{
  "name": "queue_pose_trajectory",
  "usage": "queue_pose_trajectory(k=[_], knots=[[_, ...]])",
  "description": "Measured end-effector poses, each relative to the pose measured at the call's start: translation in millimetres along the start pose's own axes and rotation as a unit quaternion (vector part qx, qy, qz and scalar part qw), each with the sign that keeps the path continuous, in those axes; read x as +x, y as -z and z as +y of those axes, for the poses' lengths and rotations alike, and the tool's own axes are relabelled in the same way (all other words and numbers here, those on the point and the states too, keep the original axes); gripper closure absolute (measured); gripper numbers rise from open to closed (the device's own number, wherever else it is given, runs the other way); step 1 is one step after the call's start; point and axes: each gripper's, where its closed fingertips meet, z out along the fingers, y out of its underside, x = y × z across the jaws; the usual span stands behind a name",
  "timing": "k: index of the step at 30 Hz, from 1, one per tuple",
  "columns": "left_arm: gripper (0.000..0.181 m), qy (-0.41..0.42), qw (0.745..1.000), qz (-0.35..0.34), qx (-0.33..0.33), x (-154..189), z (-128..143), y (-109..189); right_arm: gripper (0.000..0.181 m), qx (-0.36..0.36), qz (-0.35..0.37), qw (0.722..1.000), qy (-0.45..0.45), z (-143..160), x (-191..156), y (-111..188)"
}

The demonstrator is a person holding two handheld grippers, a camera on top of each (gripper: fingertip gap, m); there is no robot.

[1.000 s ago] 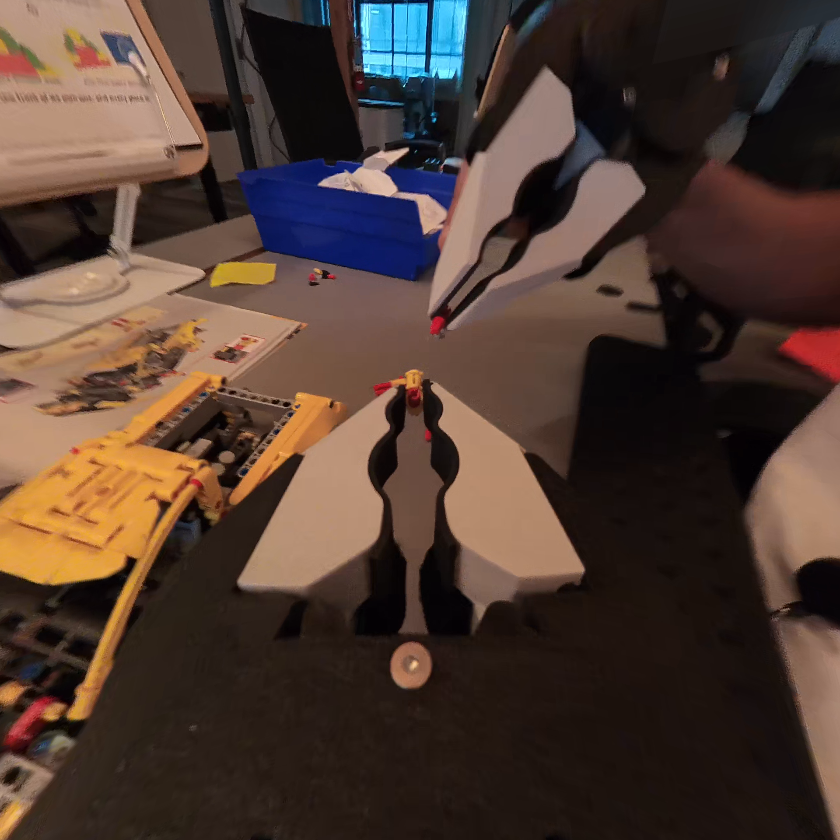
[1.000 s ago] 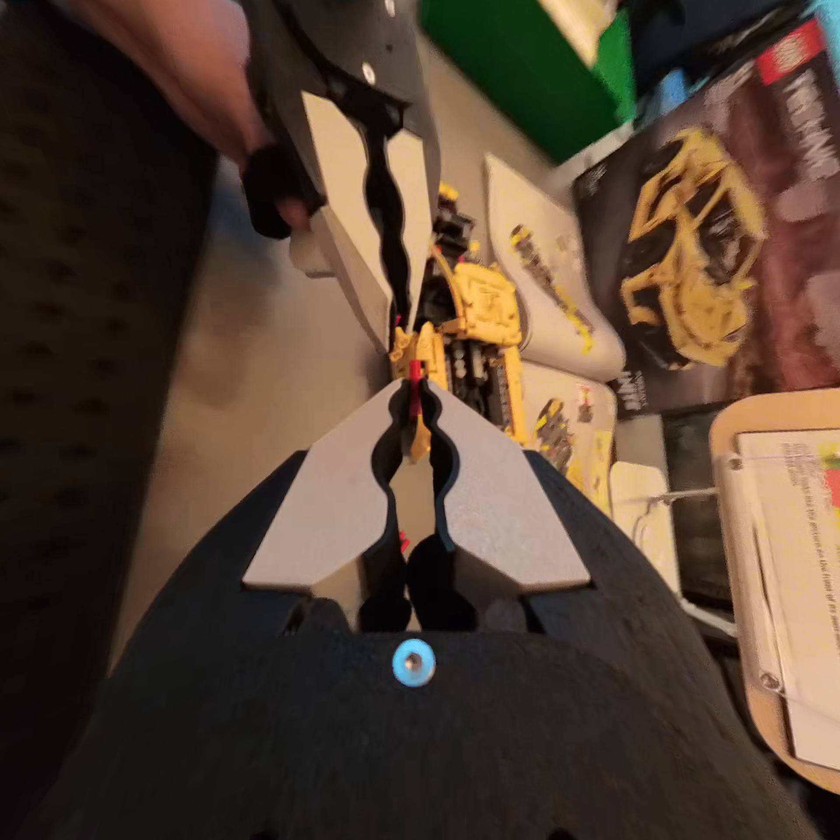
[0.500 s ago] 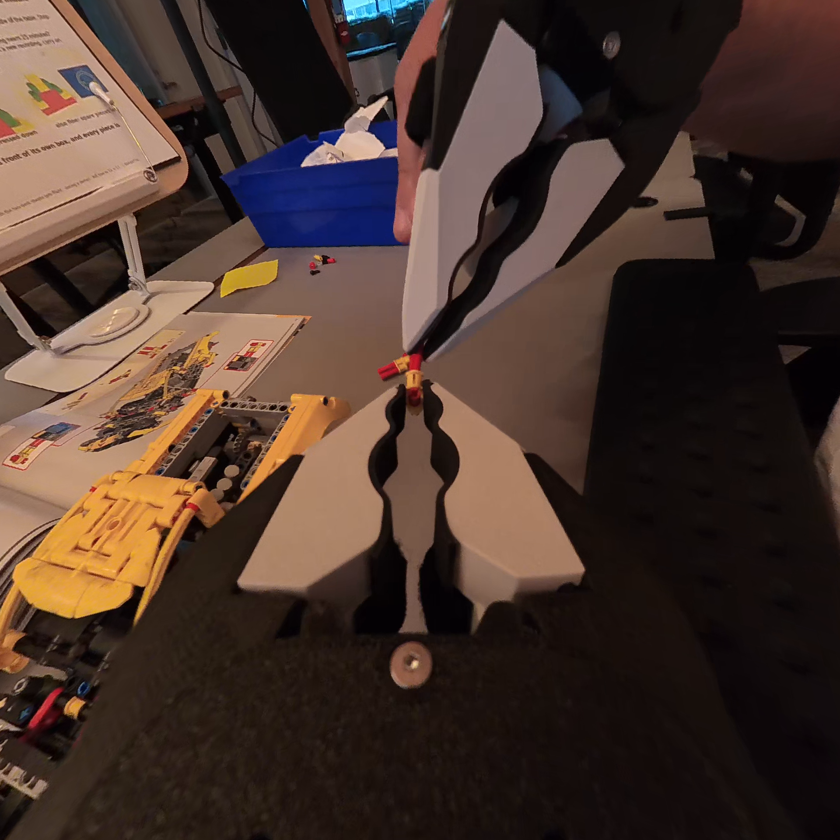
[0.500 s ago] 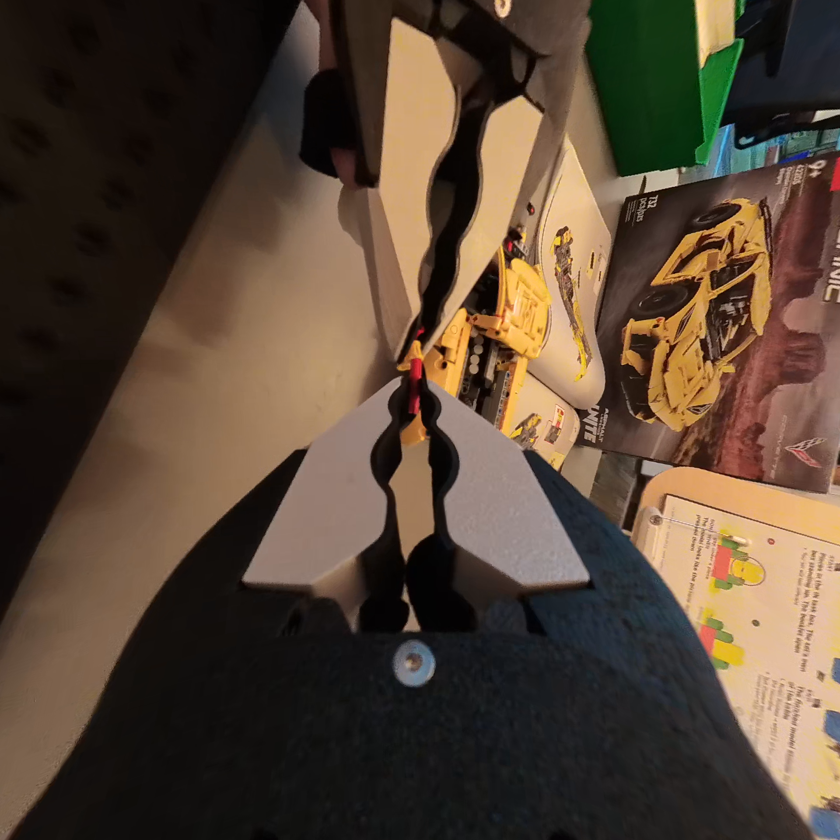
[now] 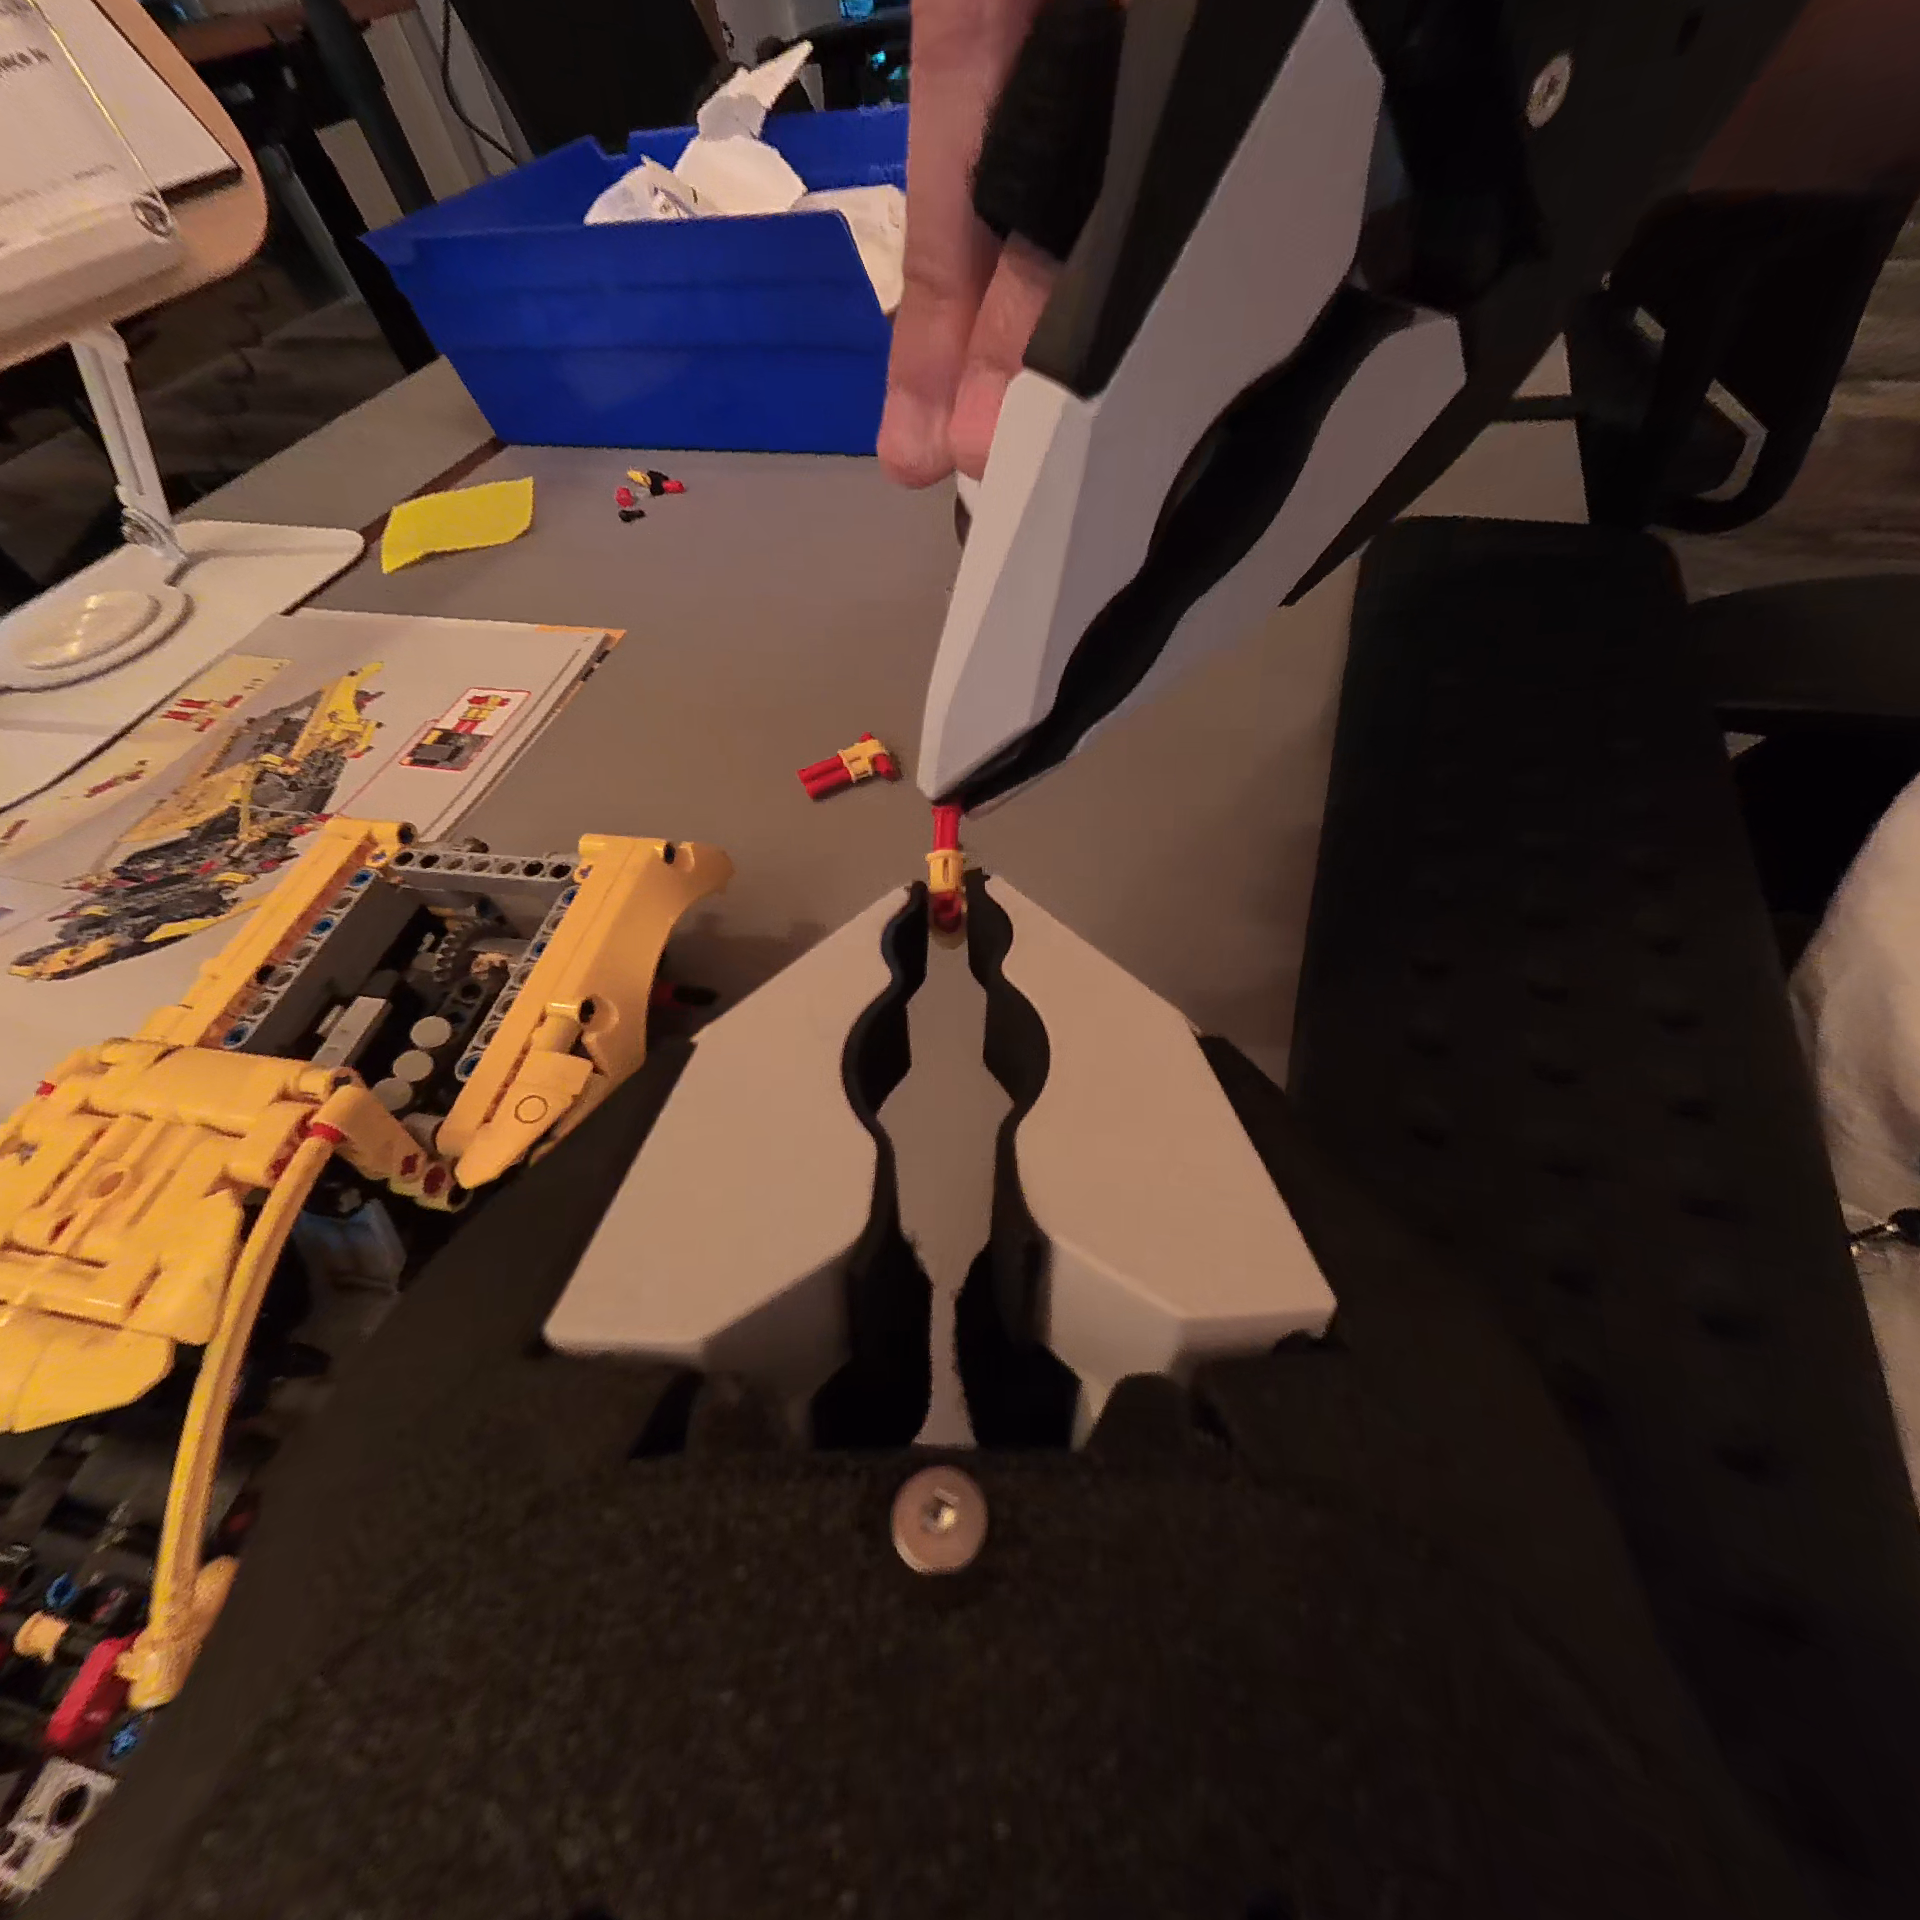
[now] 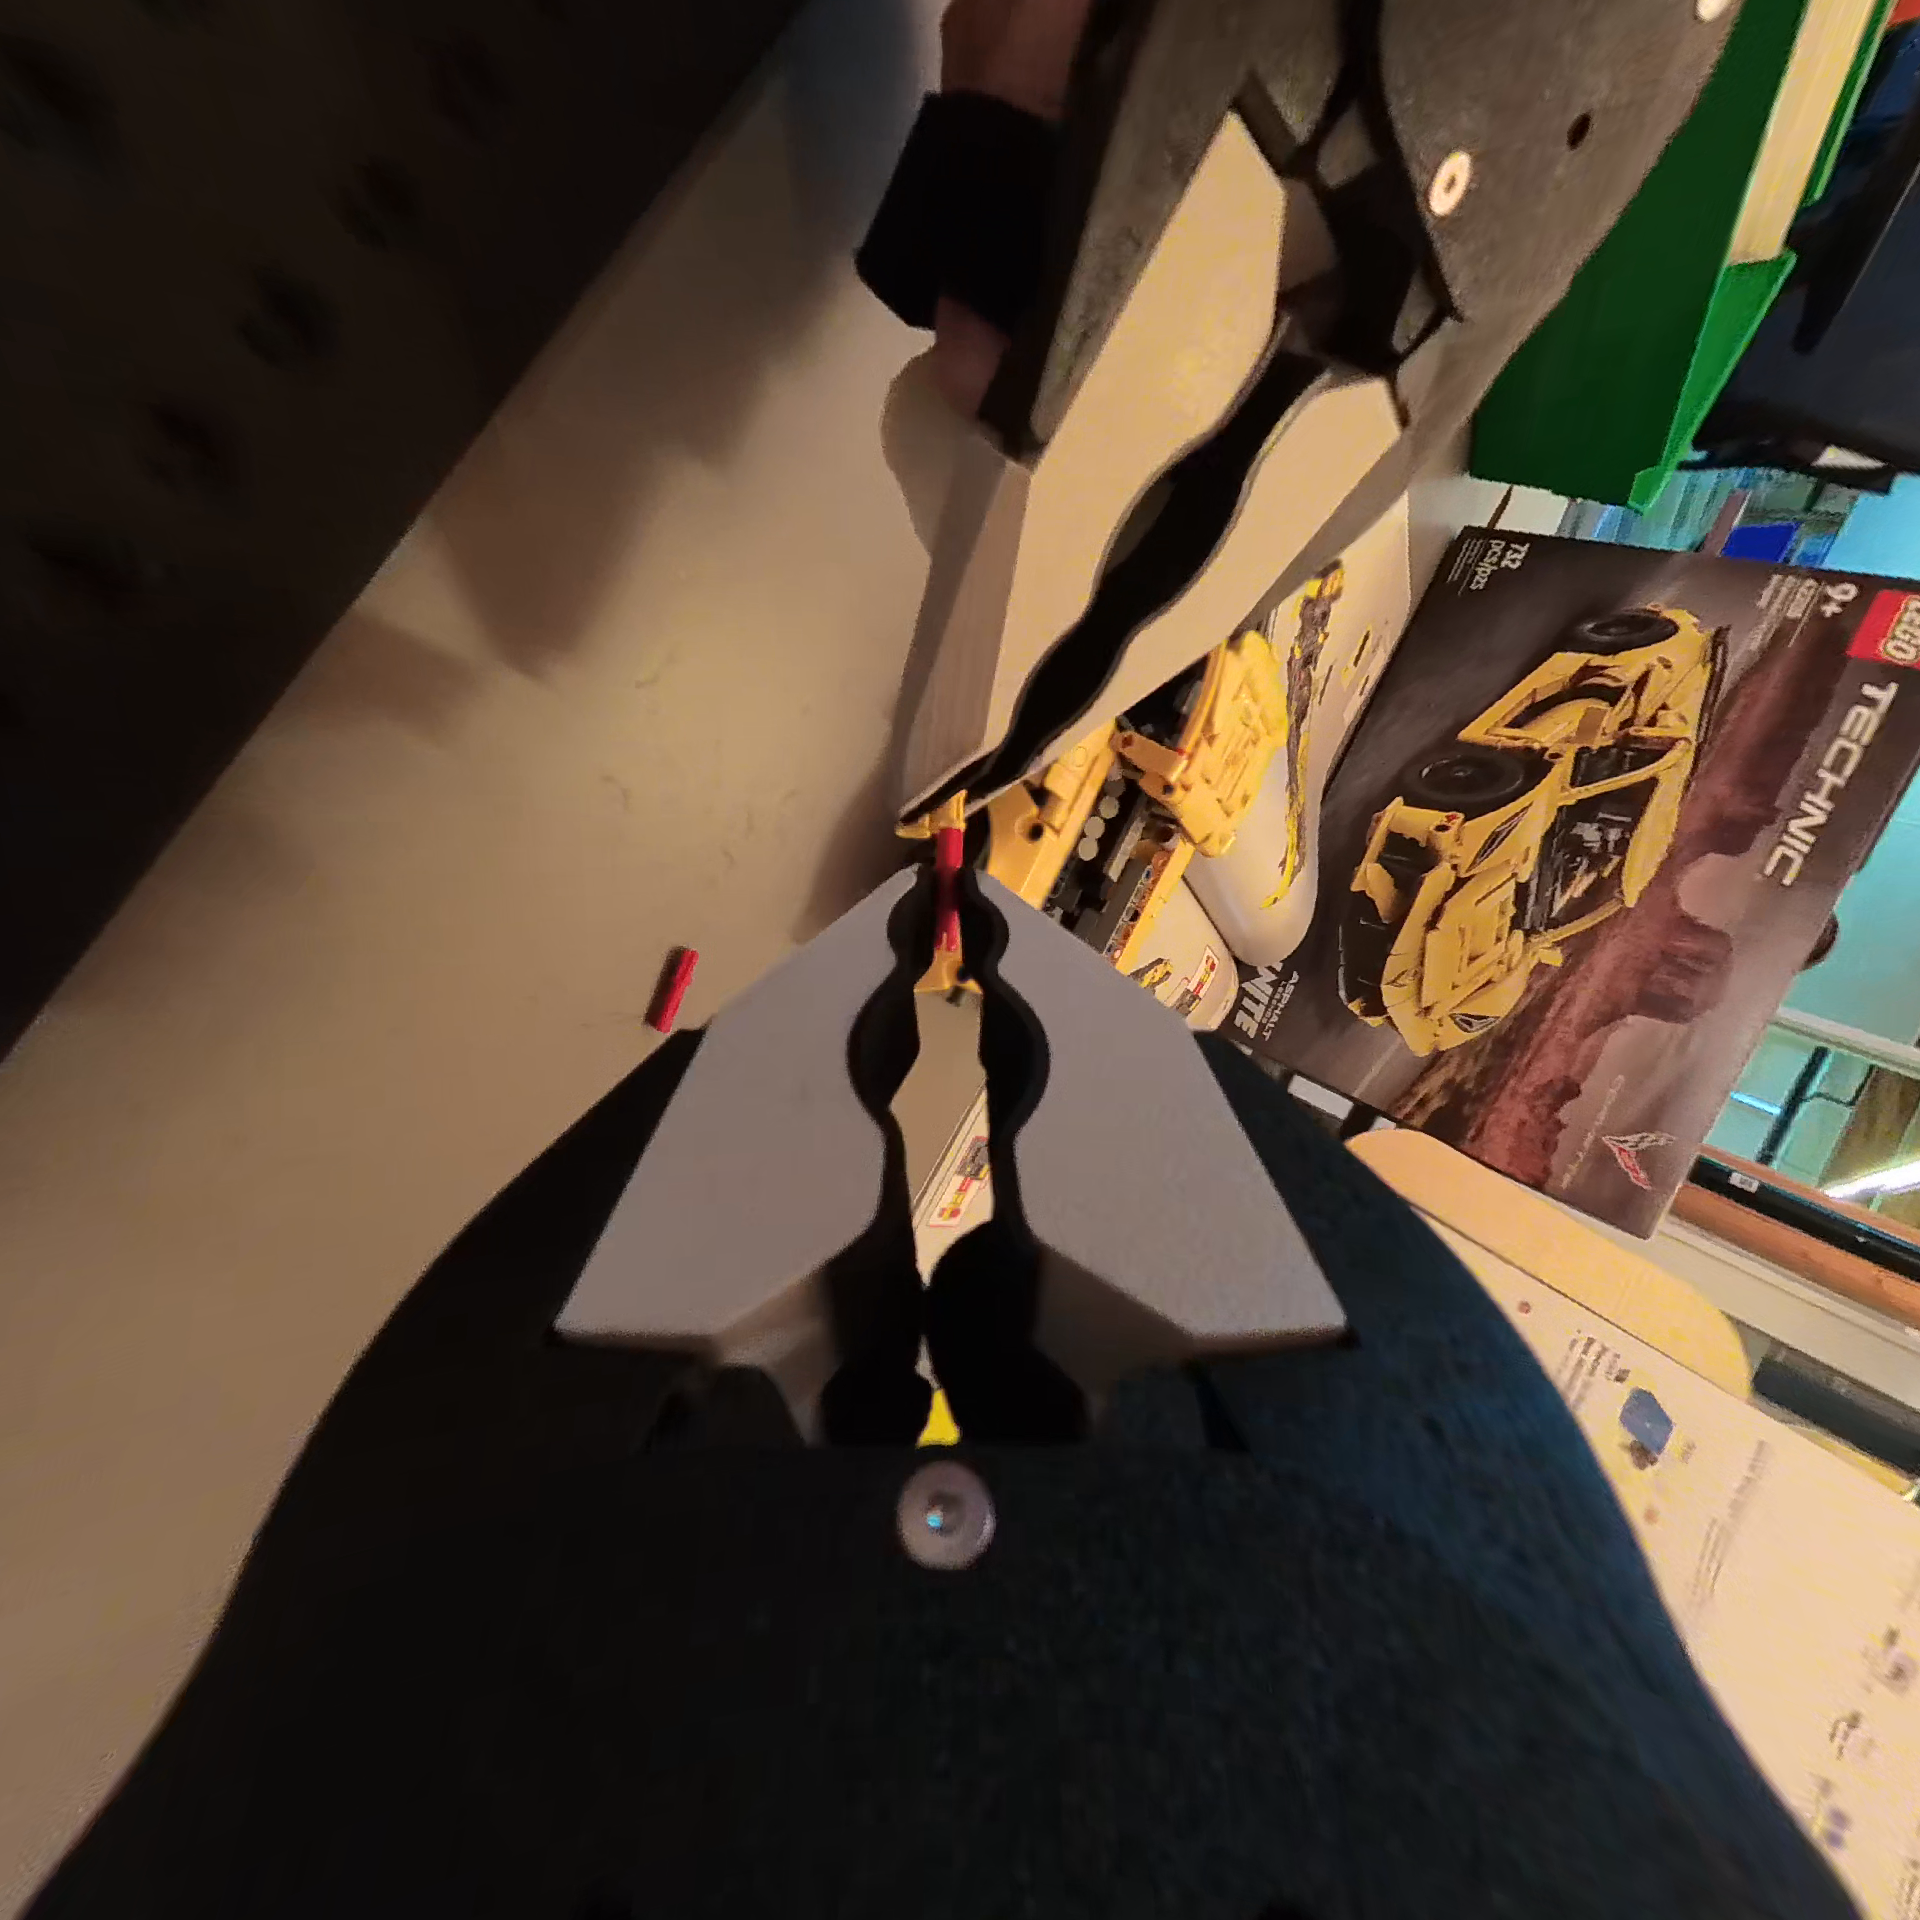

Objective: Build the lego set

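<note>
The left gripper (image 5: 945, 902) is closed on a small yellow connector (image 5: 943, 864) that carries red pins; the piece sits pinched at the very tips of the two grey fingers. The right gripper (image 5: 961, 795) descends from the upper right in the left wrist view, its jaws closed on a red pin (image 5: 944, 826) whose lower end meets the yellow connector. The two gripper tips stand almost nose to nose above the grey table (image 5: 748, 582).

In the right wrist view the right gripper (image 6: 948, 894) has the red pin (image 6: 948, 883) gripped lengthwise between its fingertips, and the left gripper (image 6: 935, 800) reaches in from above with the yellow connector (image 6: 925, 826) at its tip.

A second yellow-and-red connector assembly (image 5: 850, 767) lies on the table just left of the gripper tips. A few loose small pieces (image 5: 646, 490) lie farther away, near a blue bin (image 5: 644, 312) holding crumpled white paper. A yellow sheet (image 5: 457, 522) lies left of those pieces.

The partly built yellow car model (image 5: 312, 1060) rests at the near left of the table, beside the open instruction booklet (image 5: 312, 727). In the right wrist view the set's box (image 6: 1558, 852) stands at the right, behind the model (image 6: 1164, 790), and a loose red pin (image 6: 671, 987) lies on the table to the left
</note>
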Motion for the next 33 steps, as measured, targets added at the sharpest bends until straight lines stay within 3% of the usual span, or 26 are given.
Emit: queue_pose_trajectory(k=[6,14,17,19,21,24,27,28,31,33], knots=[[0.175,-0.013,1.0,-0.002,-0.017,2,5,-3,0.179,-0.008,-0.018,0.999,0.039,-2,-6,-2],[0.175,-0.048,0.999,-0.024,-0.001,1,-2,-1,0.181,0.08,-0.055,0.992,-0.082,-13,0,-2],[0.175,-0.011,0.999,-0.03,-0.009,-10,5,2,0.181,0.106,-0.066,0.98,-0.152,-3,2,4],[0.175,0.004,1.0,-0.026,-0.007,-12,5,3,0.181,0.085,-0.076,0.968,-0.224,23,-1,4],[0.175,0.011,1.0,-0.018,-0.012,-10,7,2,0.181,0.08,-0.072,0.935,-0.337,59,-3,9],[0.174,0.016,1.0,-0.007,-0.012,-6,7,0,0.175,0.059,-0.071,0.846,-0.525,126,-25,32],[0.175,0.028,1.0,-0.005,-0.005,-8,5,1,0.161,0.002,-0.029,0.769,-0.638,183,-71,76],[0.174,0.035,0.999,-0.003,-0.002,-8,5,1,0.152,-0.01,-0.03,0.747,-0.664,188,-92,91],[0.174,0.05,0.999,0.005,0.008,-8,2,2,0.151,-0.07,-0.036,0.697,-0.713,191,-168,128],[0.174,0.058,0.998,0.011,0.009,-7,1,1,0.151,-0.043,-0.033,0.666,-0.744,176,-195,137]])
